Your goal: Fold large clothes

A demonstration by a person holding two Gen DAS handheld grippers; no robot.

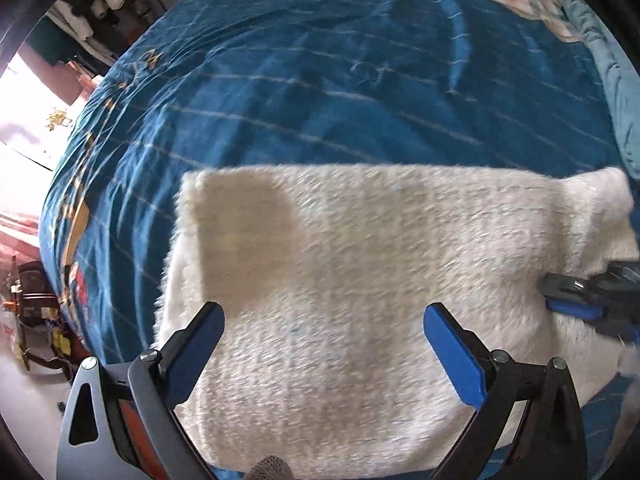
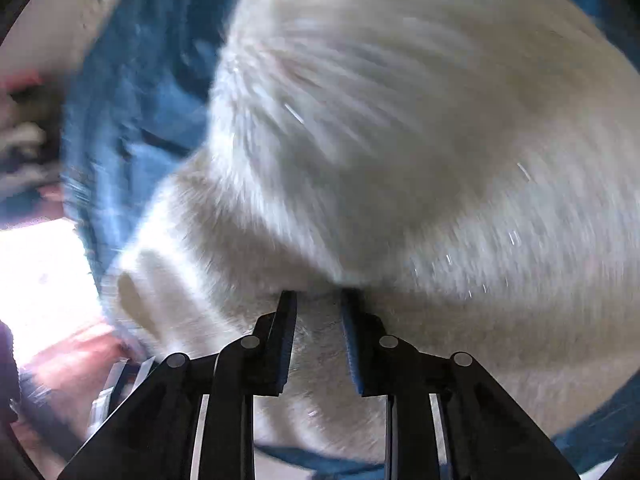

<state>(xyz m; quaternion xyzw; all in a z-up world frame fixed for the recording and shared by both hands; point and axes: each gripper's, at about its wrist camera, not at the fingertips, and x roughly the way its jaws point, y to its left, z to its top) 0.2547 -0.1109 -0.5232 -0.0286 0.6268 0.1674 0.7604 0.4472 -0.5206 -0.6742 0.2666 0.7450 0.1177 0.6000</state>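
Sweater (image 1: 360, 280), white and fluffy, is spread on the blue bed (image 1: 320, 80) below the wide-open left claw (image 1: 324, 328). Its edge is pinched by the right claw (image 2: 318, 300). Folding seems only partly done.

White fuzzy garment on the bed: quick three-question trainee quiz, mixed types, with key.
1. True or false: the left gripper is clamped on the white garment.
2. What is the right gripper pinching? A) blue bedspread B) white garment C) plaid pillow
3. Fill in: the garment lies on a ____ bedspread.

Key: 1 false, its jaws are spread wide above the fabric; 2 B; 3 blue.
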